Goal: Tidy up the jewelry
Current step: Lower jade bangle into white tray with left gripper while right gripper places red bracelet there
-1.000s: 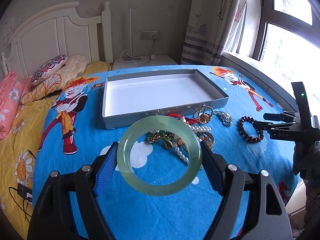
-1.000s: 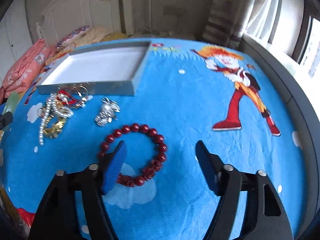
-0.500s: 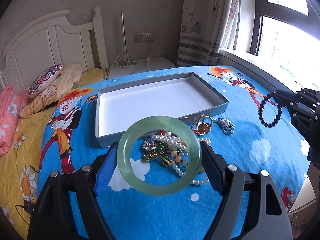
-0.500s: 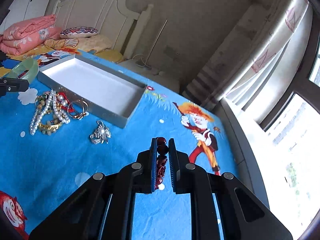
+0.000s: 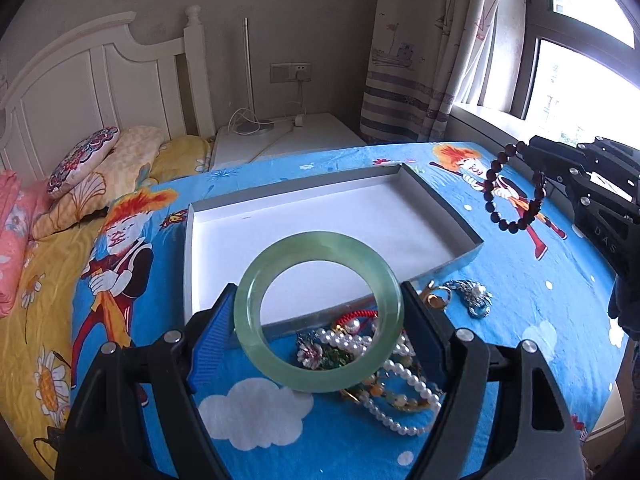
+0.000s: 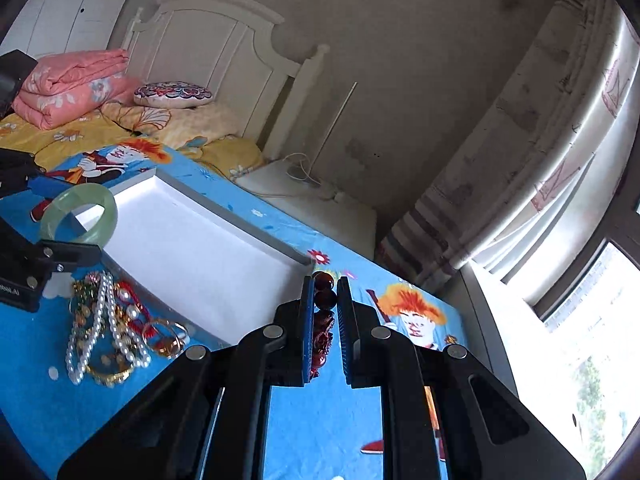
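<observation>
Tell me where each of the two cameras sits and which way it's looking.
Left wrist: on the left gripper, looking down over the blue bedspread at the tray, toward headboard and window; its fingers clamp a green bangle.
Right wrist: on the right gripper, tilted, looking across the bed toward the headboard; its fingers pinch a red bead bracelet.
Shared: tray, bangle, the jewelry pile, and each other's gripper.

A pale green jade bangle stands tilted at lower centre of the left wrist view, clamped at its sides over the near wall of the shallow grey, white-floored tray. A dark red bead bracelet hangs at upper right, lifted clear. The tangled pile of pearls and gold pieces lies on the blue cloth just below the tray.
</observation>
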